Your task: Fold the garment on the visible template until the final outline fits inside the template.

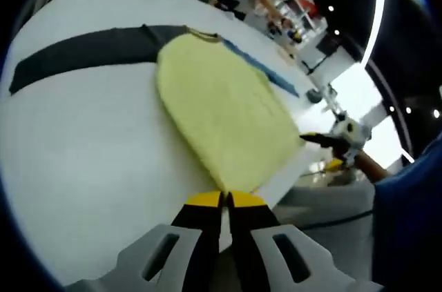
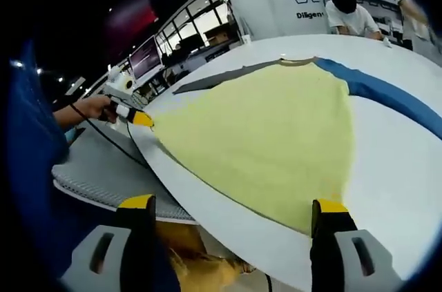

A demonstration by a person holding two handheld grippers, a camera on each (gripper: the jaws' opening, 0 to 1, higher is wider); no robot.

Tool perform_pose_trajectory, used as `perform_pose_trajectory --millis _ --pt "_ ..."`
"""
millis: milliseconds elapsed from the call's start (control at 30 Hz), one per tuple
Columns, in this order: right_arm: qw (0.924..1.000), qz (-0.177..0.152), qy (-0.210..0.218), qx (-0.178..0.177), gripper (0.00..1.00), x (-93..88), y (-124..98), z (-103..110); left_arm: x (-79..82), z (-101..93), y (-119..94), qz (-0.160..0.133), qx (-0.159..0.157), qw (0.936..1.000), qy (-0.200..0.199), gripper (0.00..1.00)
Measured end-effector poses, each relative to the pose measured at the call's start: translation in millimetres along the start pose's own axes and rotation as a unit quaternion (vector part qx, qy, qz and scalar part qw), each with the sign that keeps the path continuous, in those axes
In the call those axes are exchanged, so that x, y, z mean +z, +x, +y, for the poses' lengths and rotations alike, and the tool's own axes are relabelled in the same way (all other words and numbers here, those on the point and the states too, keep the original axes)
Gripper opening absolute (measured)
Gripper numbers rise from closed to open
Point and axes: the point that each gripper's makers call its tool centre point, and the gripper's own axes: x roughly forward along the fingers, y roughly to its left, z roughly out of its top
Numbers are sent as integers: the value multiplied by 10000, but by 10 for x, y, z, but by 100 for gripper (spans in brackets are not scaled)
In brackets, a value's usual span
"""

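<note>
From the left gripper view I have the yellow garment (image 1: 224,116) spread flat on the white table (image 1: 83,161), and I take that garment as my landmark. My left gripper (image 1: 226,199) sits at the garment's near corner with its yellow-tipped jaws drawn together, and the corner of the cloth runs down to the tips; I cannot tell for sure whether fabric is actually pinched between them. Beyond the garment's far edge a dark band (image 1: 83,54) lies across the table, and a blue band (image 1: 266,71) runs along its other far side; the two meet near the garment's collar end, both partly under the cloth. Off the garment's right corner in this view I see the right gripper (image 1: 314,139), its yellow tip touching or just beside the cloth edge. In the right gripper view my right gripper (image 2: 231,212) has its jaws spread wide apart, with the garment (image 2: 269,133) lying between and ahead of them and nothing held. The left gripper (image 2: 143,119) shows at the garment's left corner, at the table edge (image 2: 207,212), with a hand (image 2: 90,109) behind it. The blue band (image 2: 387,95) curves along the garment's right side and the dark band (image 2: 221,78) along its far left. People (image 2: 352,12) stand well beyond the garment
</note>
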Motion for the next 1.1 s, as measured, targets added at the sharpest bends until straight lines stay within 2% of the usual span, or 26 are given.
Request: perform_pose_trajectory --millis 100,167,267,333,400,433,533,633,733,800,833,867,933,1000,1033,1100 --pt "10000 -44 24 -43 94 11 -27 -1 -99 145 40 17 155 9999 -35 2" --pt "9999 -68 1 -93 94 13 -34 -24 -197 240 22 172 385 9990 120 1" --pt "9999 -84 -3 -123 94 4 -30 -77 -253 200 -13 261 449 9984 227 0" --pt "9997 -128 -28 -185 94 32 -32 -110 -249 220 -128 169 484 9982 318 0" --pt "9996 -186 -49 -220 94 78 -36 -98 -200 242 -174 -6 505 9982 325 0" --pt "9995 -212 -46 -228 94 96 -36 -91 -70 263 -232 -445 493 9974 290 0" --pt "9993 -268 -40 -257 94 114 -18 -122 128 346 -351 -1107 602 9920 40 8" --pt "9992 -301 -47 -270 94 150 -15 -86 305 549 -446 -1584 888 9833 -83 25" --pt "9992 -283 -40 -264 94 127 -4 -87 458 702 -488 -1859 1056 9767 -181 41" --pt "9992 -282 -34 -266 94 128 -7 -80 512 754 -504 -1947 1082 9747 -199 54" --pt "9992 -281 -26 -266 94 127 -11 -75 585 805 -521 -2089 1107 9714 -239 60" --pt "9993 -275 -11 -266 94 122 -21 -67 702 898 -550 -2294 1193 9653 -372 68" --pt "9993 -260 0 -287 94 99 -34 -81 940 1110 -645 -2762 1414 9487 -610 77" --pt "9992 -250 35 -320 94 93 -59 -103 1082 1267 -747 -3103 1590 9338 -799 80" --pt "9991 -246 46 -339 94 99 -75 -104 1180 1403 -849 -3386 1728 9202 -931 79" --pt "9991 -238 50 -350 94 91 -78 -119 1236 1496 -914 -3559 1814 9110 -1024 79"
